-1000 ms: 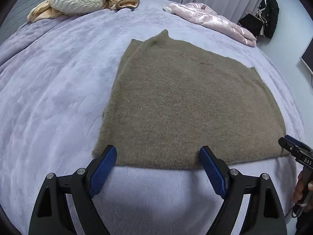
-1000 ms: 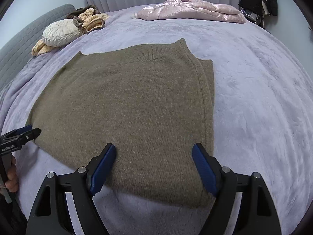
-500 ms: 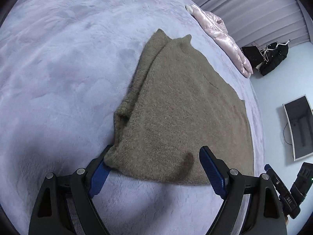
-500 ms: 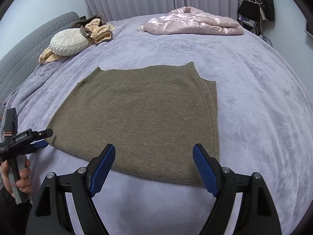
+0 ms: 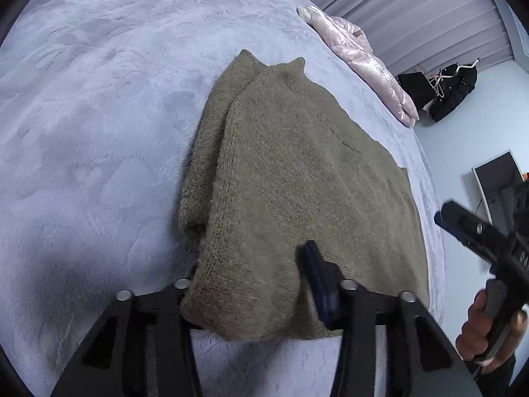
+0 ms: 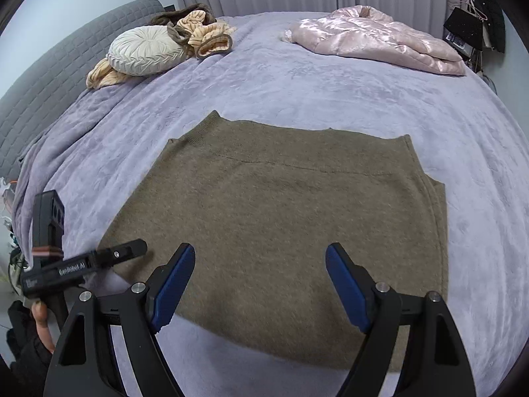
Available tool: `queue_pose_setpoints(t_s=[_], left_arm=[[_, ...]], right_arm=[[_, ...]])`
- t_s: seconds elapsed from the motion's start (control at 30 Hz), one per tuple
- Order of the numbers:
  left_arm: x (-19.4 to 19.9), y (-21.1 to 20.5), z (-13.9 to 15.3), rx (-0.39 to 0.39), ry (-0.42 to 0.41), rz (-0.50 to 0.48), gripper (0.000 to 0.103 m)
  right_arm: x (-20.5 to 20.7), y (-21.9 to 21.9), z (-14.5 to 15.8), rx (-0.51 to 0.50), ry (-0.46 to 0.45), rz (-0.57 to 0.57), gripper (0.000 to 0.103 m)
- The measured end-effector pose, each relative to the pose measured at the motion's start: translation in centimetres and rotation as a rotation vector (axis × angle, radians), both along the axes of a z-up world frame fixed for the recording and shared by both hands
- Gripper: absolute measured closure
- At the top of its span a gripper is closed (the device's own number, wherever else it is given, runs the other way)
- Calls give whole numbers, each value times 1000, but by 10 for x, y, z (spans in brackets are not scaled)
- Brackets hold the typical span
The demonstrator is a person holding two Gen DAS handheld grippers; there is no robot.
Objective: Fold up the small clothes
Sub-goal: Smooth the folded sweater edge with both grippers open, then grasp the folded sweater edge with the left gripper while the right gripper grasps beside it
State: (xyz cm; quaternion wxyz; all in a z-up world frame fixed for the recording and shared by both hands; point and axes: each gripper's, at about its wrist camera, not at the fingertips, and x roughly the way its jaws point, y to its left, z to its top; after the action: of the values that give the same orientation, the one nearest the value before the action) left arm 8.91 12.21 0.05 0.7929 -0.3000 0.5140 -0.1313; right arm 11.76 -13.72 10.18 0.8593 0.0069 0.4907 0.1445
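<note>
Left wrist view shows the left gripper (image 5: 261,284), spread a second ago, now pinching the olive-brown knitted sweater (image 5: 297,178) corner near bottom centre, while the right gripper (image 6: 261,284) stays spread, so a fold probably starts.

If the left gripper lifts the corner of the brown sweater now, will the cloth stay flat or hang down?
The sweater will probably hang and sag: its corner already bunches softly between the fingers of the left gripper. The thick fuzzy knit looks moderately heavy, so the rest may drag on the plush bedspread rather than slide. It likely will not slip from the pads.
</note>
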Motion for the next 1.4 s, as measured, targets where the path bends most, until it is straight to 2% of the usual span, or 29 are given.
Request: queue_pose_setpoints(t_s=[0.07, 0.17, 0.3, 0.47, 0.53, 0.63, 0.7, 0.9, 1.0, 1.13, 1.23, 1.27, 1.3, 1.4], left_arm=[[0, 1, -2, -30, -7, 9, 75], [-3, -3, 5, 10, -41, 2, 78], [-3, -5, 9, 27, -59, -13, 79], [0, -5, 7, 25, -64, -21, 79], [-1, -9, 10, 61, -77, -24, 79], [-8, -23, 19, 177, -128, -38, 79], [-9, -30, 22, 226, -151, -45, 79], [-8, -28, 24, 206, -148, -43, 79], [-12, -28, 26, 247, -159, -51, 79], [-13, -34, 29, 252, -154, -53, 79], [-12, -40, 31, 264, -154, -56, 79], [-12, -42, 32, 265, -156, -57, 79], [-12, -42, 34, 266, -158, -57, 79], [-12, -50, 41, 280, -164, -59, 80]], right_arm=[[23, 13, -1, 10, 39, -3, 19], [63, 41, -4, 13, 110, -8, 18], [106, 92, -12, -41, 155, 32, 18], [151, 158, -40, -100, 278, 79, 18], [164, 180, -53, -122, 322, 88, 18], [176, 207, -71, -197, 368, 95, 18], [180, 220, -77, -234, 384, 100, 18], [179, 242, -84, -400, 368, 158, 18], [178, 243, -90, -440, 378, 167, 24], [178, 249, -93, -441, 399, 157, 23], [175, 258, -100, -498, 384, 176, 25], [173, 259, -104, -535, 373, 191, 35], [170, 261, -105, -572, 361, 191, 54], [170, 251, -95, -565, 341, 179, 80]])
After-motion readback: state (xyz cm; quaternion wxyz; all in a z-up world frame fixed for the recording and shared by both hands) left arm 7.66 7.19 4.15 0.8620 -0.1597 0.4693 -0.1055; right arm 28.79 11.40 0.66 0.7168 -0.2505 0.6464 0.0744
